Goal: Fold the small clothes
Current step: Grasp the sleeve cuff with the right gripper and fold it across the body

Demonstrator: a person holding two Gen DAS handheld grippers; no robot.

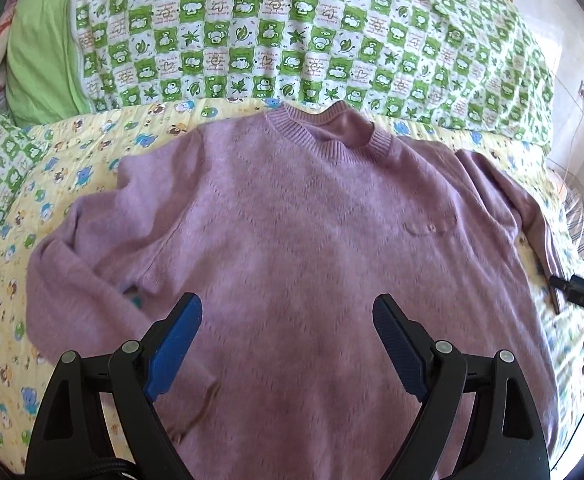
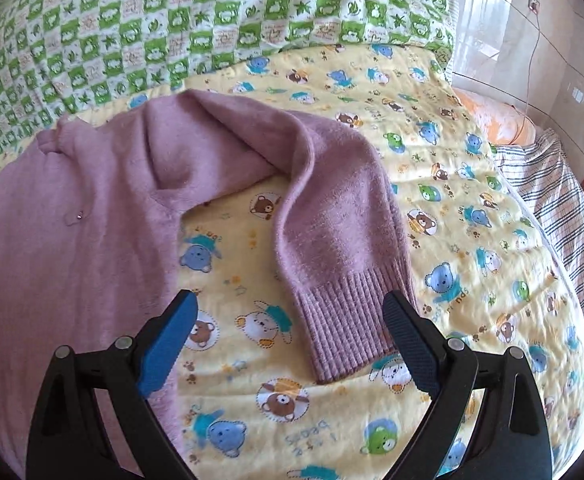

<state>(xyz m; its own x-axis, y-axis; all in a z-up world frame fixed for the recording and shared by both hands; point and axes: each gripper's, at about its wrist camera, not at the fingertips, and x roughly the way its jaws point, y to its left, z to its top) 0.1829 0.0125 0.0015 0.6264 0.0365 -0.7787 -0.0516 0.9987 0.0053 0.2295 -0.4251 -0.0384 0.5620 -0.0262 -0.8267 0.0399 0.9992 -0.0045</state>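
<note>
A small lilac knitted sweater [image 1: 284, 232] lies face up and spread out on a yellow bear-print quilt [image 1: 8, 320], collar away from me. My left gripper [image 1: 288, 312] hovers open over the sweater's lower body, nothing between its blue pads. In the right wrist view the sweater's right sleeve [image 2: 331, 216] bends down across the quilt [image 2: 491, 240] and ends in a ribbed cuff [image 2: 343, 328]. My right gripper [image 2: 290, 308] is open just above that cuff, its right pad beside the cuff's edge. The right gripper's tip [image 1: 571, 286] and a hand show at the left wrist view's right edge.
A green-and-white checked duvet [image 1: 292, 32] lies bunched behind the sweater. A plaid cloth [image 2: 563, 208] and an orange pillow [image 2: 495, 120] lie at the bed's right edge, with a tiled wall and a hanging cable [image 2: 531, 52] beyond. A green pillow [image 1: 40, 60] sits far left.
</note>
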